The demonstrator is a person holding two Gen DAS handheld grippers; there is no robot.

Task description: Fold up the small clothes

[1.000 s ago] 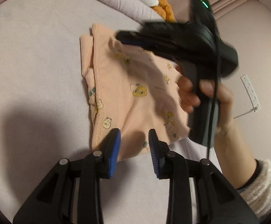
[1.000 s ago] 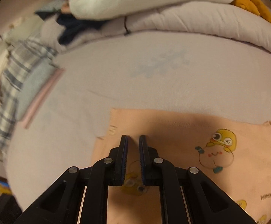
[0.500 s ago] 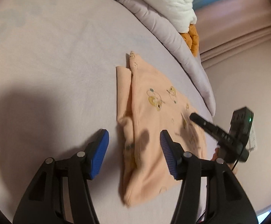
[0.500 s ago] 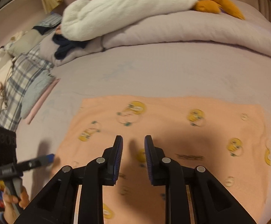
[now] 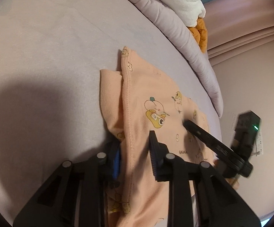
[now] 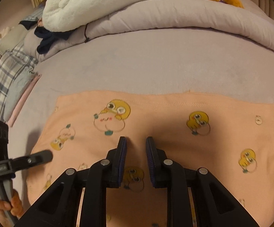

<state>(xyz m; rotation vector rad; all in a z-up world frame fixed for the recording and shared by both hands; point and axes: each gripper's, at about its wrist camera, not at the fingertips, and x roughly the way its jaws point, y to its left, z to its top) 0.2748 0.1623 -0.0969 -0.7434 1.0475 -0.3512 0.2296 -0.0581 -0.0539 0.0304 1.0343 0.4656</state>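
Peach cotton garment (image 6: 155, 132) with duck prints lies flat on the lilac bed (image 6: 155, 60). Left tool (image 5: 135, 151) is closing over its raised hemmed edge; right tool (image 6: 136, 147) hovers above, slightly apart, gripping nothing.

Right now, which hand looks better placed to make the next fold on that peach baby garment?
Probably the left. The left gripper is closing astride the stitched edge of the peach garment, with cloth between its fingers. The right gripper is open over the flat middle of the cloth, gripping nothing.
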